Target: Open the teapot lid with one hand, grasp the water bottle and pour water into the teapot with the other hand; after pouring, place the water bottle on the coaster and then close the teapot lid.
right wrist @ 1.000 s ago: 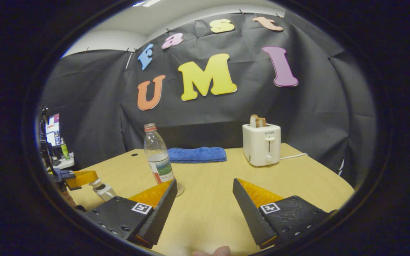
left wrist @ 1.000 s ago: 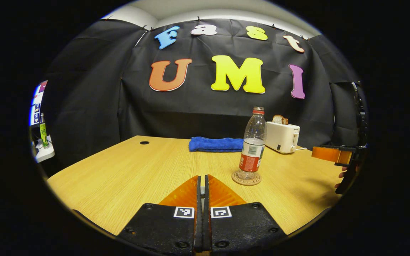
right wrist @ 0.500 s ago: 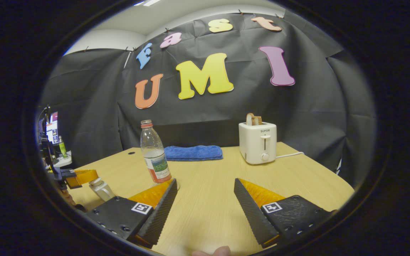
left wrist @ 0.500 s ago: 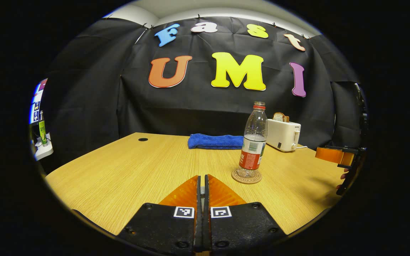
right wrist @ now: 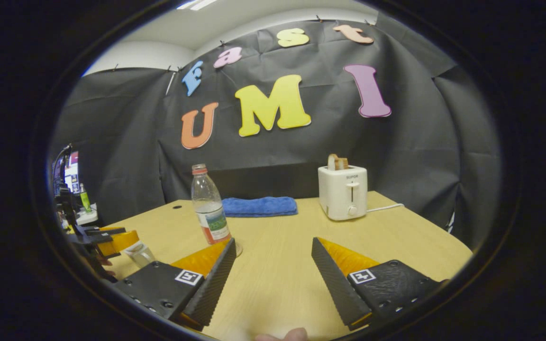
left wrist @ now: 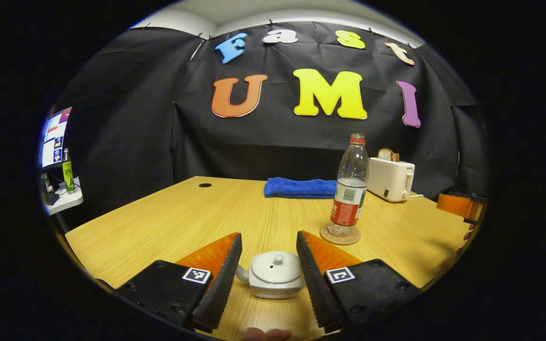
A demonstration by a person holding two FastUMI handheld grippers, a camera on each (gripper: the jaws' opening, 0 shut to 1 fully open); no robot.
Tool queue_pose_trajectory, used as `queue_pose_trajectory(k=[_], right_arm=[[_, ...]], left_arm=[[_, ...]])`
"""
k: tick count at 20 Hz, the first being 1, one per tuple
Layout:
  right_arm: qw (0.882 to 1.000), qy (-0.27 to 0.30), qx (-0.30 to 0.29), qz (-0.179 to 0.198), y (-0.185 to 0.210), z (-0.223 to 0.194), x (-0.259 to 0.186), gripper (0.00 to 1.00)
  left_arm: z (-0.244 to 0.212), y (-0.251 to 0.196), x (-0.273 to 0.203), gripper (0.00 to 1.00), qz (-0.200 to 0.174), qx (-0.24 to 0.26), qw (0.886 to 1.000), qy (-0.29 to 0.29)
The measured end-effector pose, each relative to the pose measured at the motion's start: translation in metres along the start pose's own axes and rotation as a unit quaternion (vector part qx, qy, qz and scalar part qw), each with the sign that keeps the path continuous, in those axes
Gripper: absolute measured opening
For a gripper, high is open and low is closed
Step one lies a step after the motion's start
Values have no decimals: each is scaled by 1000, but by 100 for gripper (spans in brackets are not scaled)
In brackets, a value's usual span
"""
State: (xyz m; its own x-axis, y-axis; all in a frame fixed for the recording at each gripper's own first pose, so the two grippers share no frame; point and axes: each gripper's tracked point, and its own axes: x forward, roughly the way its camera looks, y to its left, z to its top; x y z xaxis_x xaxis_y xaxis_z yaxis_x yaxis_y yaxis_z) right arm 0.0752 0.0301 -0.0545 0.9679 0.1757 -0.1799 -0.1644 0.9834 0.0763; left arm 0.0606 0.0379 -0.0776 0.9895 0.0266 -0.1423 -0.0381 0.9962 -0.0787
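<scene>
A small white teapot (left wrist: pixel 275 274) with its lid on sits on the table between the fingers of my left gripper (left wrist: pixel 266 246), which stands open around it without touching. The clear water bottle (left wrist: pixel 349 187) with a red cap and red label stands upright on a round coaster (left wrist: pixel 340 234), to the right and farther off. In the right gripper view the water bottle (right wrist: pixel 210 206) stands left of centre, and my right gripper (right wrist: pixel 273 251) is open over bare table. The left gripper (right wrist: pixel 112 239) shows at the left edge there, partly covering the teapot (right wrist: pixel 141 253).
A folded blue towel (left wrist: pixel 299 188) lies at the back of the wooden table (left wrist: pixel 183 218). A white toaster (right wrist: pixel 344 192) with bread in it stands at the back right, its cord trailing right. A side shelf with a green bottle (left wrist: pixel 68 170) is off the table's left.
My left gripper has gone from shut to open, and the teapot with its lid on now shows between its fingers. The right gripper stays open and nearly still.
</scene>
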Motion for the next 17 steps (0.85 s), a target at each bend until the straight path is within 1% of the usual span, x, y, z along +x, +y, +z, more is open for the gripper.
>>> queue_pose_trajectory(k=[1,2,4,5,8,9,10,12,13,14,15,17], right_arm=[[1000,-12,-7,-10,-2,7,-2,96],[999,-26,-15,-22,-6,12,-7,96],[997,-60,-26,-41,-7,27,-14,96],[996,-69,-32,-46,-5,32,-17,96],[994,-91,-39,-46,3,43,-28,96],[994,-94,-40,-47,5,46,-32,93],[994,-95,-39,-48,6,48,-38,93],[993,-101,-42,-52,6,56,-51,93],[992,-105,-43,-55,4,59,-59,93],[992,-107,-41,-59,1,61,-65,96],[992,-109,-40,-60,0,63,-71,96],[992,-106,-39,-62,1,59,-81,96]], left_arm=[[13,2,-3,91,10,-1,1000,-18],[27,1,-7,99,16,-1,999,-35],[50,-6,-10,100,9,-4,998,-61],[60,-12,-12,98,4,-5,998,-67],[82,-31,-22,98,2,12,996,-84],[89,-41,-27,98,-5,15,996,-89],[93,-54,-33,98,-17,17,995,-96],[92,-78,-47,98,-41,25,994,-96],[92,-83,-54,98,-43,33,994,-98],[91,-85,-59,98,-43,39,993,-99],[88,-87,-64,99,-43,35,994,-97],[83,-97,-75,100,-59,23,994,-92]])
